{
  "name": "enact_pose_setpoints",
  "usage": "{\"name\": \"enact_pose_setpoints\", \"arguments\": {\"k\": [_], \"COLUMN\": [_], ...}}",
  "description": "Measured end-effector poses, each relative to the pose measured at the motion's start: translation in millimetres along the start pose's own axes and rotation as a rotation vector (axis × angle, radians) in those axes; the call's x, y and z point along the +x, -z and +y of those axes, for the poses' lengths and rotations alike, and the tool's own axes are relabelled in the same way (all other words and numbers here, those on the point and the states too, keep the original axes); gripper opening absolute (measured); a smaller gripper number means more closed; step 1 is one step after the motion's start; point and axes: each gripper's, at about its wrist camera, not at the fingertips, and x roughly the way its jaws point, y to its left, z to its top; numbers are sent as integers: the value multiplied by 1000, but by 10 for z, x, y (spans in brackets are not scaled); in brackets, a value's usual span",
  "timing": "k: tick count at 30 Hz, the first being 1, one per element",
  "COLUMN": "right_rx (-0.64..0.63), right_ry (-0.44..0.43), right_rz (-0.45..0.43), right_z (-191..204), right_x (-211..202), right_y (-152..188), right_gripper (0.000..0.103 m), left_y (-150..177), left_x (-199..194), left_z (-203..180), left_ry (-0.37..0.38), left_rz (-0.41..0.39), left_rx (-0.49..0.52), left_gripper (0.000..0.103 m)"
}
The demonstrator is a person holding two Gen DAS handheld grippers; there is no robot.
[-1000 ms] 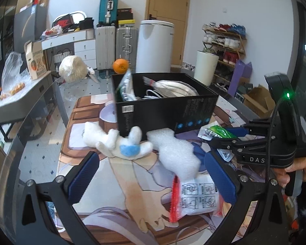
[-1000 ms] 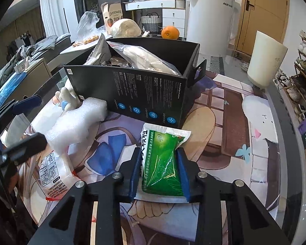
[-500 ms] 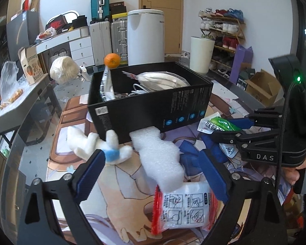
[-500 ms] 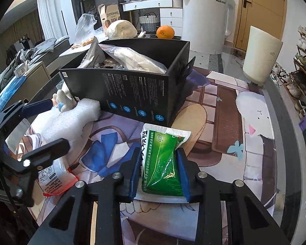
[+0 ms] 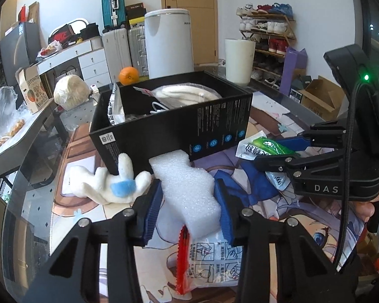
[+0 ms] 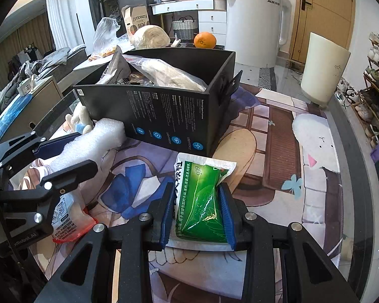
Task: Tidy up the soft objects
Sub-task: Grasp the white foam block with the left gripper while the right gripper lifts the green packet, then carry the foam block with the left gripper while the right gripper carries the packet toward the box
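Observation:
My left gripper (image 5: 188,197) is closing its jaws on a white foam block (image 5: 184,174), and both blue pads press its sides. The block lies on the printed mat, its far end against the black box (image 5: 164,128), which holds bagged soft items. My right gripper (image 6: 196,202) is shut on a green packet (image 6: 199,189) lying flat in front of the box. A white plush toy with a blue patch (image 5: 113,184) rests left of the foam. Under the foam's near end lies a white packet with a red edge (image 5: 209,257).
An orange (image 5: 128,75) and a pale round bundle (image 5: 70,94) sit behind the box. The glass table's edge (image 5: 25,176) curves on the left. A white bin (image 6: 323,73) and a shoe rack (image 5: 267,32) stand on the floor beyond.
The left gripper moved in over the foam block and its wide-open jaws came together on it. The right gripper kept still on the green packet.

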Motion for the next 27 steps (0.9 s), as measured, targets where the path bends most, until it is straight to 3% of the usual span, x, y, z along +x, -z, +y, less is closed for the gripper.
{"name": "enact_pose_setpoints", "arguments": {"k": [8, 27], "right_rx": [-14, -34], "right_ry": [-9, -39], "right_rz": [-19, -163], "right_z": [17, 19], "right_x": [-57, -633], "right_y": [-12, -136], "right_gripper": [34, 34], "left_y": [18, -116], "left_x": [-156, -537], "left_z": [65, 317], "left_ry": [12, 38], "left_rz": [-47, -188], "left_rx": [-31, -88], "left_gripper": [40, 40]}}
